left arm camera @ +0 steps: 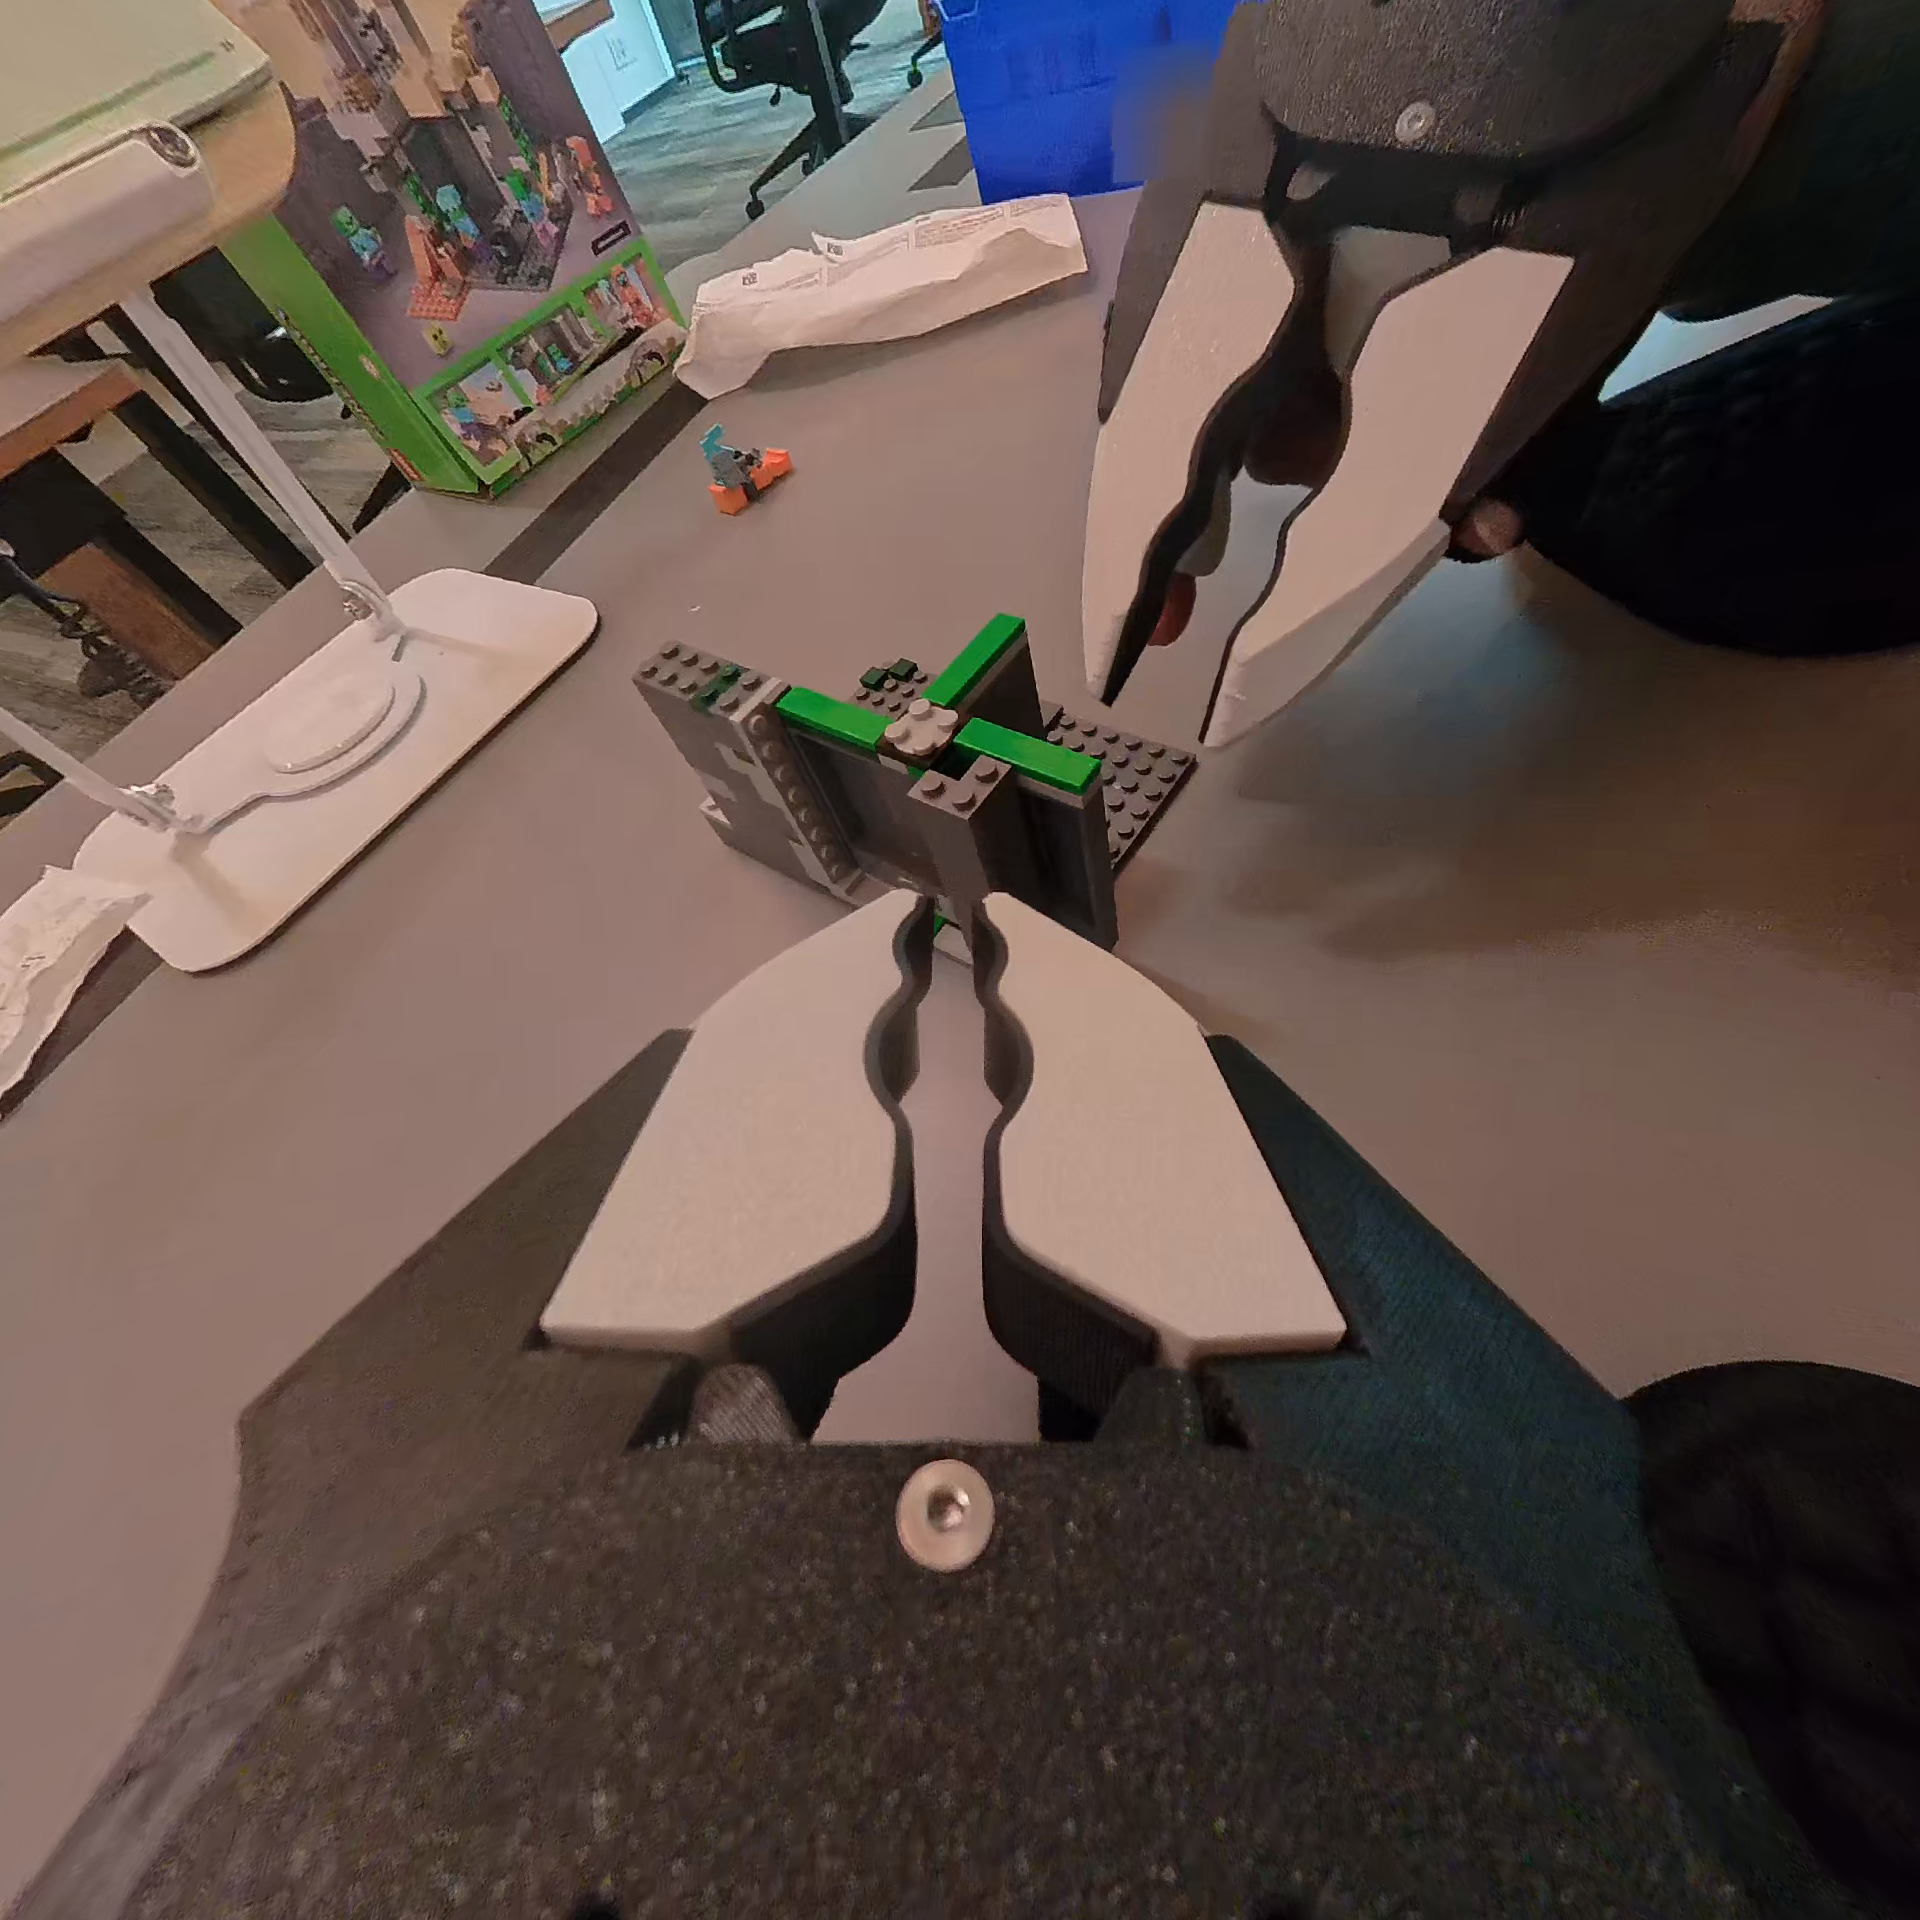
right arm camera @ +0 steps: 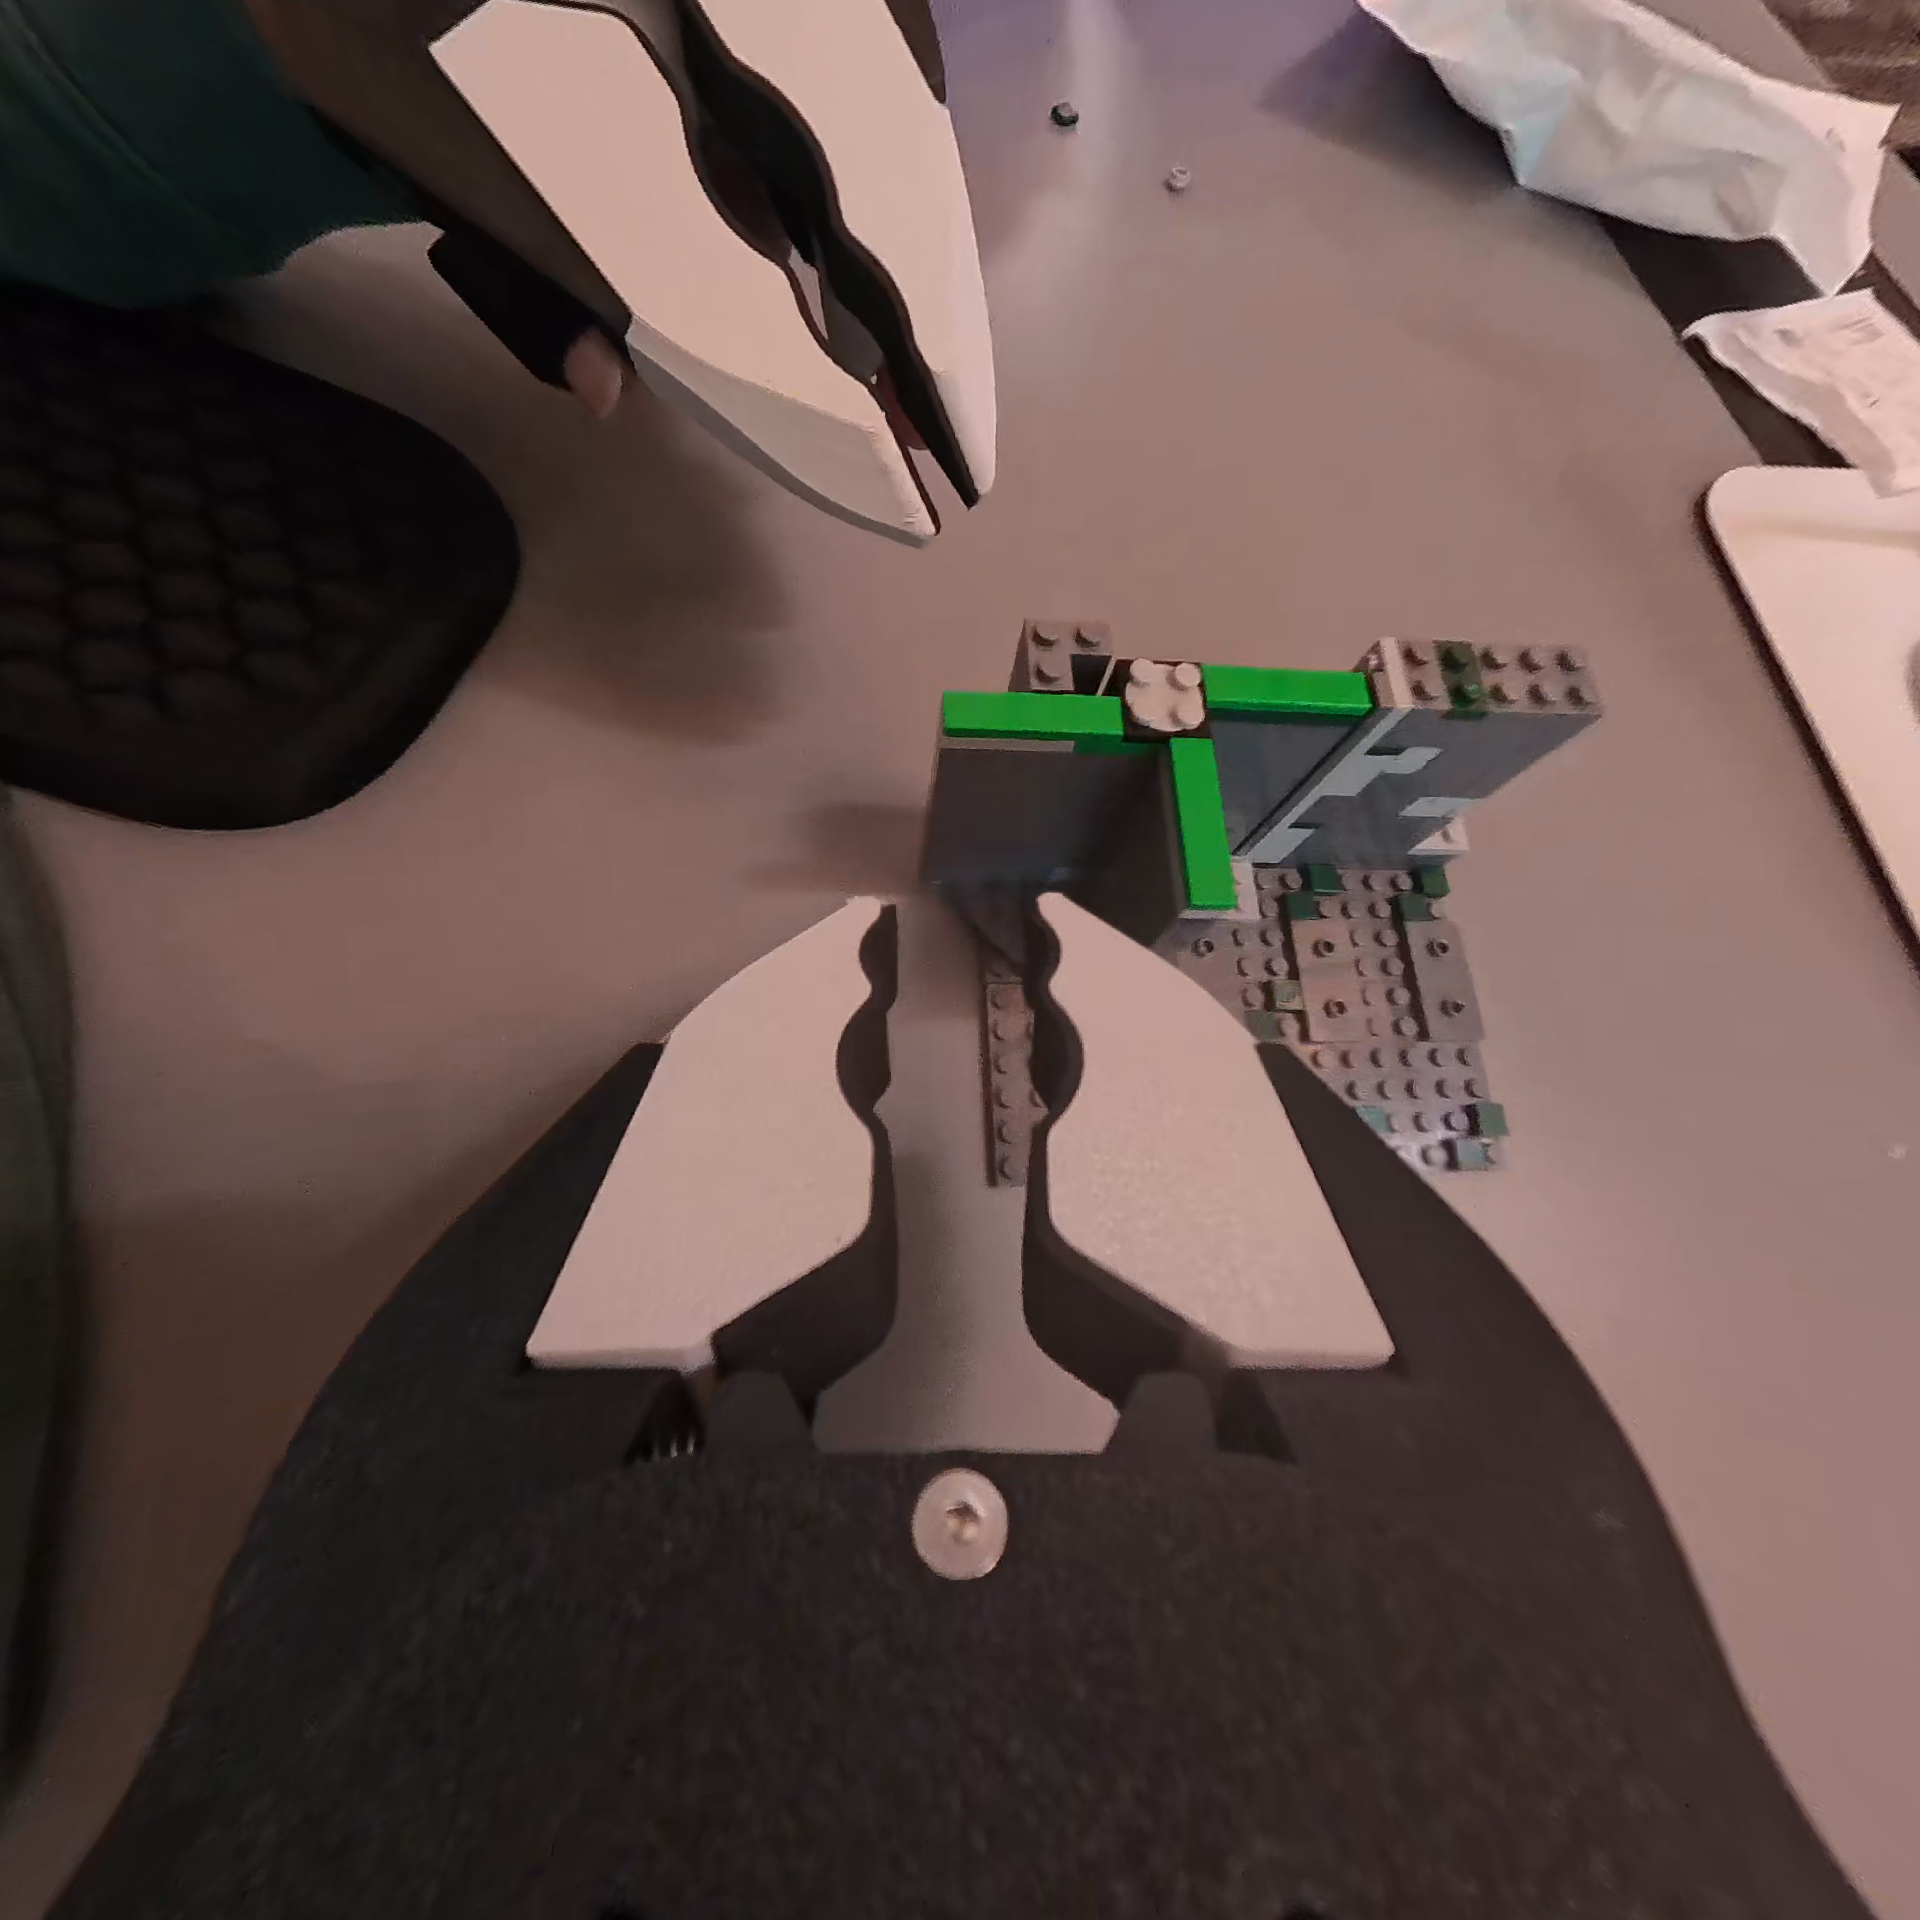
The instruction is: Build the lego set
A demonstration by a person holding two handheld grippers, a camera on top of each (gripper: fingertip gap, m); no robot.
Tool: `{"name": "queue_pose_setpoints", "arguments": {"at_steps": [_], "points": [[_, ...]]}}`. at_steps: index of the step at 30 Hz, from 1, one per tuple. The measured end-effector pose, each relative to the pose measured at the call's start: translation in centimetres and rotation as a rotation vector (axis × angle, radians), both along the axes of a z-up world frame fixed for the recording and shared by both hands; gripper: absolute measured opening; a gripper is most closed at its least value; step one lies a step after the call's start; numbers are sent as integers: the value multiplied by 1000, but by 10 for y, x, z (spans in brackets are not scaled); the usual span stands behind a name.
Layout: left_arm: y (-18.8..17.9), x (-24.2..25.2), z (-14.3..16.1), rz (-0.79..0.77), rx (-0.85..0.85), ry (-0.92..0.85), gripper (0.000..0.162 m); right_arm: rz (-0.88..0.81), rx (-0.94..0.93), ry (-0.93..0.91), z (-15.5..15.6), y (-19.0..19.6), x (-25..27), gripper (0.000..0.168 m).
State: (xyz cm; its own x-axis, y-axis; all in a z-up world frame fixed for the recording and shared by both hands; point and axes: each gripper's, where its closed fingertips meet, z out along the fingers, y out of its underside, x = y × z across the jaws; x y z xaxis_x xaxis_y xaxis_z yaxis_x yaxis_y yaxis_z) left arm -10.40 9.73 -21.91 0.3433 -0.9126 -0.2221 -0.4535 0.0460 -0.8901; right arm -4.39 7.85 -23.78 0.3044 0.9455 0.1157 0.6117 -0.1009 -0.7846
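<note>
Lego build [left arm camera: 914,769], grey walls topped with green strips, stands mid-frame on the table [left arm camera: 1455,1039]. Left gripper [left arm camera: 951,914], fingers slightly parted and empty, hovers at its near edge, probably to steady it; right gripper [right arm camera: 961,914] is spread over the baseplate's edge.

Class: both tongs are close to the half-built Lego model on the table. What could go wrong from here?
1. The left tongs sit at the wall's foot; a nudge could tip the tall grey model.
2. The small light-grey piece perched on the green tiles might pop off if pressed.
3. Tiny loose pieces on the table could be swept away.
</note>
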Motion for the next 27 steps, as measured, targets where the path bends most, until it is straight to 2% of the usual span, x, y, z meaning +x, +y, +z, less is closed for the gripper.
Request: {"name": "queue_pose_setpoints", "arguments": {"at_steps": [1,13,22,27], "points": [[0,1,-1,-1,-1,0,7,4,-10,3,-2,-2,-2,23],[0,0,-3,9,-2,-9,7,59,0,5,-16,-12,-38,23],[-1,-1,-3,5,-6,-22,7,-78,14,19,-3,15,-5,19],[-2,0,-5,-2,-7,-21,7,-90,22,-10,-4,31,6,19]]}}
